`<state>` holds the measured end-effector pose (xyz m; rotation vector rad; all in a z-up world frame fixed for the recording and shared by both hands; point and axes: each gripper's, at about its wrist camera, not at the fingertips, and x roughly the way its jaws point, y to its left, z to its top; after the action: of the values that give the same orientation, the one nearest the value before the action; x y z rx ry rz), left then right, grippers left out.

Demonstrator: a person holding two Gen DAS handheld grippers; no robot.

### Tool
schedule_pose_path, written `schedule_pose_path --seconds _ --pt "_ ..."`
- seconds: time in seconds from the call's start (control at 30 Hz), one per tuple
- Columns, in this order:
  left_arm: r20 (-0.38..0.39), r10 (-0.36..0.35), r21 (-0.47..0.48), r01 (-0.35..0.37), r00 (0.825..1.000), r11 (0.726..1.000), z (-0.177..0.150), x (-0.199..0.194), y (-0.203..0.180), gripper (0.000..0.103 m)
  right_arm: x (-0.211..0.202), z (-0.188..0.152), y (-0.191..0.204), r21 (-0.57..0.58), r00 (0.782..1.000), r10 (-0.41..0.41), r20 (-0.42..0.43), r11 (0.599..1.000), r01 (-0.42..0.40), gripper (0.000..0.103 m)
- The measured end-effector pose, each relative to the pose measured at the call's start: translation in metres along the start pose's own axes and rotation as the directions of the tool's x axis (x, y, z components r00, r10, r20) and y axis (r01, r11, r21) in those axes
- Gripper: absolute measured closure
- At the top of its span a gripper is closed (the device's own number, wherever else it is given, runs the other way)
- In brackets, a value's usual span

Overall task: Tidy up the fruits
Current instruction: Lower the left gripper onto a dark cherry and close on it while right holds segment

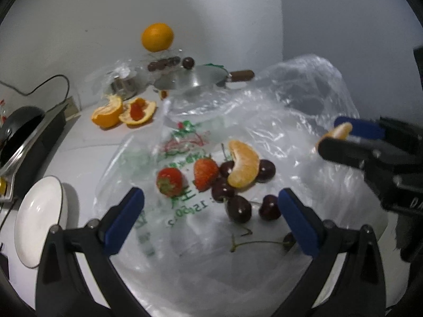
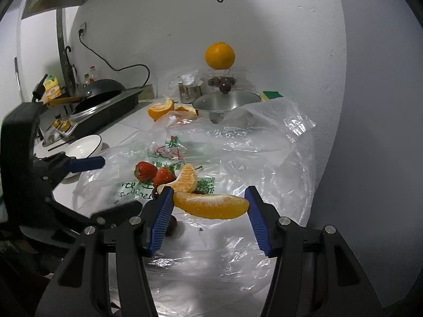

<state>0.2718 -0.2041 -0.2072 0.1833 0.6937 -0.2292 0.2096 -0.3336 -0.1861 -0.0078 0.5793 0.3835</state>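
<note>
Fruits mostly unsorted | our right gripper (image 2: pixel 210 206) clamps an orange segment (image 2: pixel 211 206) above the plastic bag (image 2: pixel 264 145) | our left gripper (image 1: pixel 211 216) gapes empty | strawberries (image 1: pixel 185 178), cherries (image 1: pixel 239 208), another segment (image 1: pixel 244 167) left there | white bowl (image 1: pixel 39 219) empty, we judge

Orange segment (image 2: pixel 211 206) lengthwise between pads

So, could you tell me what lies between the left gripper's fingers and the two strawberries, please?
Only printed plastic bag. In the left wrist view the open left gripper hangs over it, short of the strawberries; cherries lie to their right.
</note>
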Motion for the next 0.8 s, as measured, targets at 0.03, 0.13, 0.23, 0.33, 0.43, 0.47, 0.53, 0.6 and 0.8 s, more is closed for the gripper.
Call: schedule_pose_path --seconds 0.03,0.13,0.23,0.33,0.43,0.47,0.53,0.6,0.8 --pt "-0.001 0.000 0.013 0.000 1.000 1.000 -0.001 0.002 -0.004 0.002 0.000 -0.001 -0.001 0.002 1.000 0.004 0.002 1.000 -0.004 0.045" --pt "-0.019 -0.003 0.053 0.004 1.000 0.999 -0.004 0.012 -0.011 0.014 0.002 -0.002 -0.003 0.005 1.000 0.016 0.008 1.000 -0.016 0.045" --pt "-0.043 -0.012 0.066 0.015 0.999 0.998 -0.007 0.020 -0.013 0.025 0.004 -0.004 -0.004 0.011 0.999 0.030 0.010 0.999 -0.031 0.045" --pt "-0.055 -0.042 0.063 0.045 0.998 0.997 -0.009 0.025 -0.014 0.038 0.007 -0.006 -0.006 0.016 0.999 0.042 0.009 0.999 -0.042 0.045" --pt "-0.057 -0.036 0.068 0.040 0.998 0.997 -0.008 0.027 -0.013 0.051 0.010 -0.006 -0.006 0.015 0.999 0.051 0.005 0.999 -0.051 0.045" --pt "-0.065 -0.044 0.066 0.049 0.997 0.997 -0.008 0.028 -0.012 0.053 0.011 -0.006 -0.006 0.015 0.999 0.054 0.005 0.998 -0.054 0.045" --pt "-0.073 -0.055 0.055 0.059 0.996 0.997 -0.010 0.028 -0.009 0.056 0.012 -0.006 -0.005 0.014 0.998 0.057 0.004 0.998 -0.057 0.045" --pt "-0.077 -0.070 0.039 0.073 0.995 0.997 -0.011 0.027 -0.005 0.057 0.014 -0.006 -0.006 0.016 0.998 0.060 0.004 0.998 -0.060 0.045" --pt "-0.099 -0.123 0.049 0.129 0.987 0.990 -0.011 0.030 -0.005 0.065 0.017 -0.006 -0.004 0.015 0.998 0.061 0.000 0.998 -0.061 0.045"
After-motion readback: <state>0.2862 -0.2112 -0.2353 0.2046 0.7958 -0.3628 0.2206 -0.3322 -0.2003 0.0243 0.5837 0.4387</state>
